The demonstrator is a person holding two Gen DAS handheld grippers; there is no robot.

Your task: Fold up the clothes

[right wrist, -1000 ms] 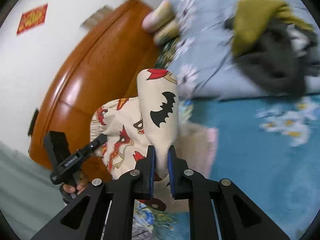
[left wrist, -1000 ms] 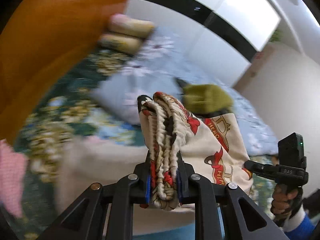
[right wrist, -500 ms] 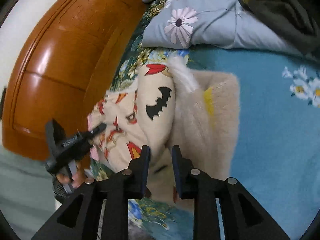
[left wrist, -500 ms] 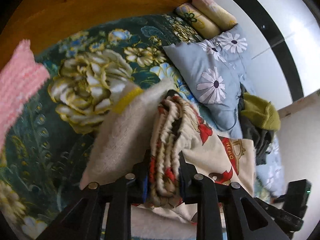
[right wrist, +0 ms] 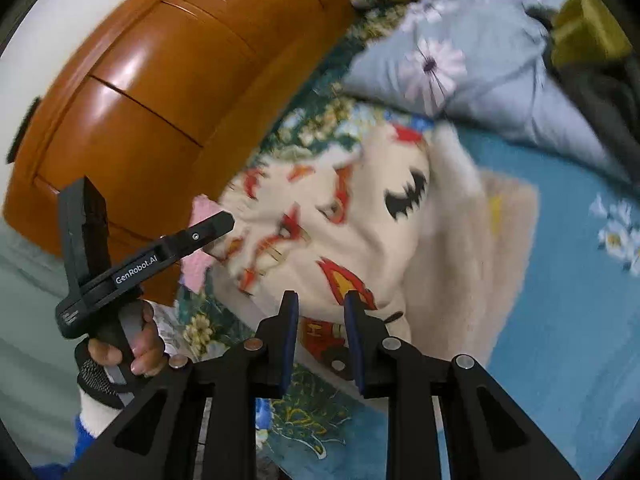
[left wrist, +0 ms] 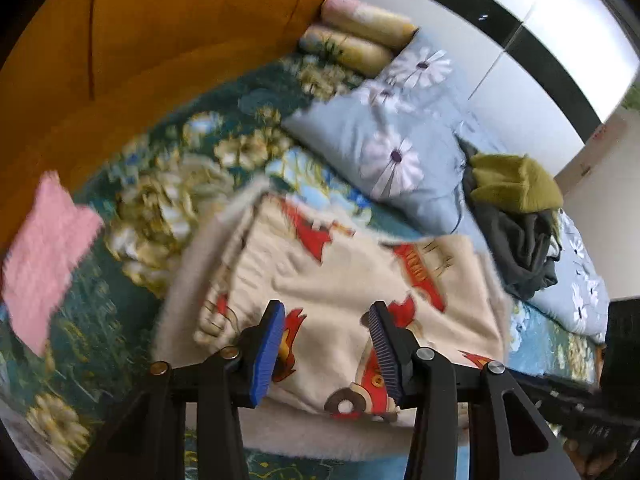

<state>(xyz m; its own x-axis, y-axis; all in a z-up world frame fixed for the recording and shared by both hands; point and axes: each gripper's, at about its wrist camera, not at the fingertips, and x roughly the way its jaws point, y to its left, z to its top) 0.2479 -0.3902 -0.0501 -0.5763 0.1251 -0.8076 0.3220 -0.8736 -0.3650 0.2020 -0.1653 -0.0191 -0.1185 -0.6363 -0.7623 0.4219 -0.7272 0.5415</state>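
On the floral green bedspread, your cream cartoon-print fleece garment lies folded atop a fuzzy beige garment. Your left gripper is opening, pads clear of the cloth. Your right gripper stands slightly apart over the print, gripping nothing.

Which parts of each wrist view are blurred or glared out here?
Left wrist view: pink cloth and floral bedspread smear with motion; the window is blown out. Right wrist view: printed garment is soft; glare streaks the wooden headboard.
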